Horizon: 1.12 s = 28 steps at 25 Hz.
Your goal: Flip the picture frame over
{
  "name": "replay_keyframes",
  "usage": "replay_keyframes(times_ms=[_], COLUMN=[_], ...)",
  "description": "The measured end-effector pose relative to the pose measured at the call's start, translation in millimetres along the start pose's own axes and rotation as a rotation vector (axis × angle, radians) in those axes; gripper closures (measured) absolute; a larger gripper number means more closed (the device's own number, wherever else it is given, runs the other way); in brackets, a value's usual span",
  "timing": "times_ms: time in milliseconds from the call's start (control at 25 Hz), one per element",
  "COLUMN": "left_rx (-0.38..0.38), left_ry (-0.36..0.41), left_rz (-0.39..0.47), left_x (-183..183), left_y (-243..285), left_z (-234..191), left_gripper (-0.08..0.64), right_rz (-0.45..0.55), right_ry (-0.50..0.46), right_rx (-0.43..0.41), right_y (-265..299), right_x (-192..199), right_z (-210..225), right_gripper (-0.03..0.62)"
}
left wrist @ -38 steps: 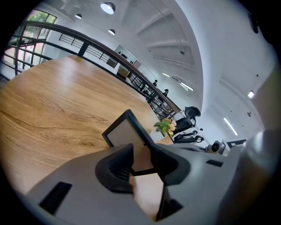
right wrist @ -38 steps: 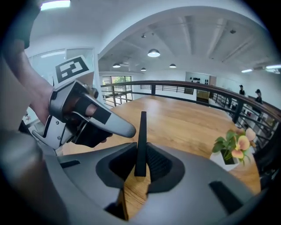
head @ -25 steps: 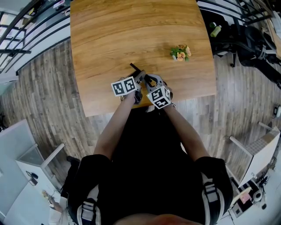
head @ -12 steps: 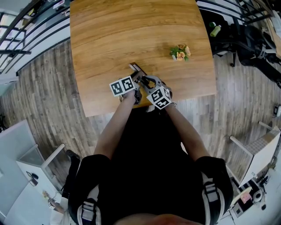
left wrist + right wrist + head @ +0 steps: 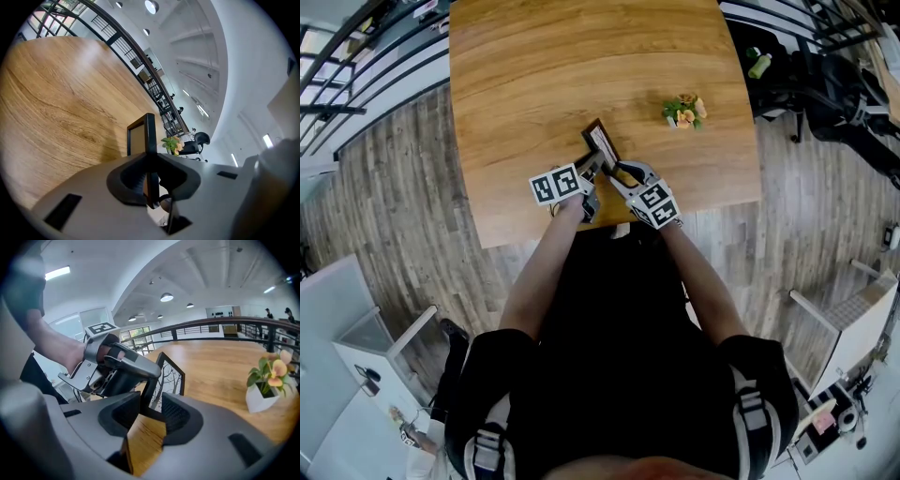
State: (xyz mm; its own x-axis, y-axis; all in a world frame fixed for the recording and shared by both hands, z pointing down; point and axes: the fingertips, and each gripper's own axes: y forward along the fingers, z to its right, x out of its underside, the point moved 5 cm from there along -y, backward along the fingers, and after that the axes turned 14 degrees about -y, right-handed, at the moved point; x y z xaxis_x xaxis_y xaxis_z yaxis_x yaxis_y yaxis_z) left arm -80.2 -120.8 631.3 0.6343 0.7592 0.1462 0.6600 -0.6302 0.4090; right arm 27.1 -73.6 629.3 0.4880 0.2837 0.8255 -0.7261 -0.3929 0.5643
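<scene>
One pinch bore the picture frame (image 5: 602, 142), upright mid-picture on the table (image 5: 534, 75): left gripper (image 5: 598, 166) just clamped on its edge, right gripper (image 5: 620, 172) just opened loose around its corner, so it might twist and fall.

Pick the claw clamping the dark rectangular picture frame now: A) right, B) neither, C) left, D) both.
C: the left claw has just closed onto the edge of the dark rectangular picture frame; the right claw has just opened, its pads apart around the frame's corner.
</scene>
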Motion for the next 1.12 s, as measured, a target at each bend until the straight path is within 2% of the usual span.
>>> replay_keyframes(times_ms=[160, 280, 480, 640, 800, 880, 1040, 1120], left_rx=[0.01, 0.027, 0.101, 0.147, 0.21, 0.247, 0.368, 0.399], left_ry=[0.03, 0.048, 0.1, 0.158, 0.204, 0.231, 0.225, 0.224], left_rz=[-0.01, -0.012, -0.045, -0.084, -0.159, -0.193, -0.249, -0.263], left_x=[-2.1, -5.1, -8.4, -6.9, 0.7, 5.3, 15.8, 18.1], left_y=[-1.0, -4.3, -10.3, -15.6, -17.6, -19.3, -24.2, -25.9], left_z=[1.2, 1.6, 7.9, 10.8, 17.0, 20.0, 28.5, 31.2], left_gripper=[0.48, 0.48, 0.48, 0.48, 0.48, 0.48, 0.48, 0.48], right_rz=[0.041, 0.052, 0.038, 0.052, 0.079, 0.088, 0.11, 0.118], right_ry=[0.075, 0.14, 0.216, 0.285, 0.348, 0.36, 0.397, 0.417], right_rx=[-0.016, 0.015, 0.052, 0.038, -0.016, -0.053, -0.116, -0.145], right_y=[-3.4, -7.5, -9.5, -8.1, -5.7, -4.4, -5.7, -6.7], right_x=[0.7, 7.3, 18.1, 24.5, 28.4, 29.8, 35.9, 38.1], right_z=[5.8, 15.4, 35.7, 46.5, 55.3, 57.3, 58.8, 58.7], right_gripper=[0.459, 0.465, 0.491, 0.48, 0.428, 0.421, 0.395, 0.379])
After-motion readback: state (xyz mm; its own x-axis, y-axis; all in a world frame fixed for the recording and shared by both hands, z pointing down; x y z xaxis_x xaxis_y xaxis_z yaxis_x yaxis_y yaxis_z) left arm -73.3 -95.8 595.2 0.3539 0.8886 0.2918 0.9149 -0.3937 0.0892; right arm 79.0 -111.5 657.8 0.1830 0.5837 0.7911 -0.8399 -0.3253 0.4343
